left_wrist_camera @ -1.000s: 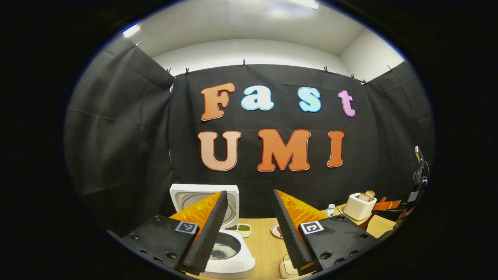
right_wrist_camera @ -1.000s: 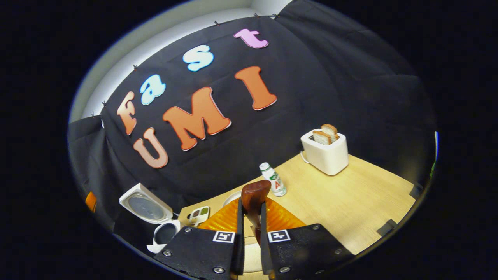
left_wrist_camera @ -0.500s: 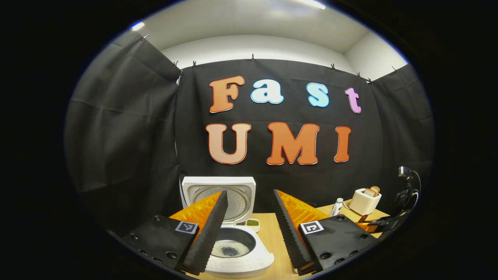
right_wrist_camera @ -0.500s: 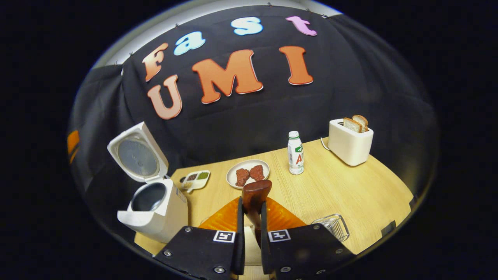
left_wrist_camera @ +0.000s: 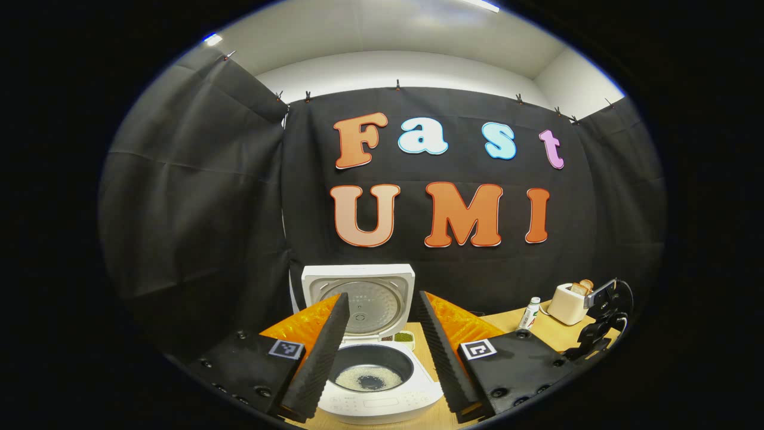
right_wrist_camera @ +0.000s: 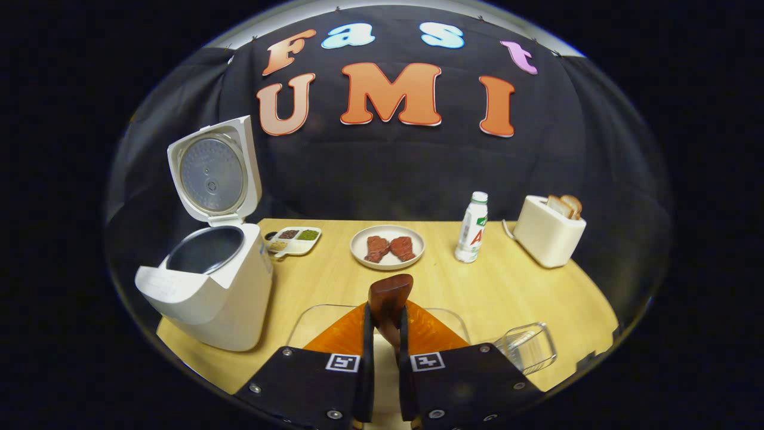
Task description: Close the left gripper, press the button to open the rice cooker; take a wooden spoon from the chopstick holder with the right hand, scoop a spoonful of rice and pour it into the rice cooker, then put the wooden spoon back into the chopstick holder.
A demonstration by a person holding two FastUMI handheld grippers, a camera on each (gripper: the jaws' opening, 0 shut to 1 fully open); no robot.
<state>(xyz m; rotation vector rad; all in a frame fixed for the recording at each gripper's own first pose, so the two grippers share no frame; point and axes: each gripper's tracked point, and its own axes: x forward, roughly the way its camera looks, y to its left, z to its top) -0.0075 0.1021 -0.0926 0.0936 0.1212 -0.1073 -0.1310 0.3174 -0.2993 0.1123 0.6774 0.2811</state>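
Note:
The white rice cooker (left_wrist_camera: 382,400) stands open, its lid (left_wrist_camera: 358,295) upright, with a thin layer of rice in the pot (left_wrist_camera: 369,375). My left gripper (left_wrist_camera: 382,297) hovers open in front of it, and the pot shows between the fingers. My right gripper (right_wrist_camera: 385,312) is shut on the dark wooden spoon (right_wrist_camera: 391,292), whose bowl sticks up past the fingertips. It hangs over a clear rice box (right_wrist_camera: 310,319). The cooker (right_wrist_camera: 209,286) sits to its left and the clear chopstick holder (right_wrist_camera: 528,349) to its lower right.
On the wooden table (right_wrist_camera: 513,286) sit a plate of meat (right_wrist_camera: 387,248), a small divided dish (right_wrist_camera: 292,239), a white bottle (right_wrist_camera: 473,227) and a toaster (right_wrist_camera: 549,230) holding bread. A dark device (left_wrist_camera: 603,310) shows at the right edge of the left gripper view.
The right gripper view has levelled out and tipped down toward the table, the spoon still held. The left gripper has swung so the cooker sits centred between its fingers.

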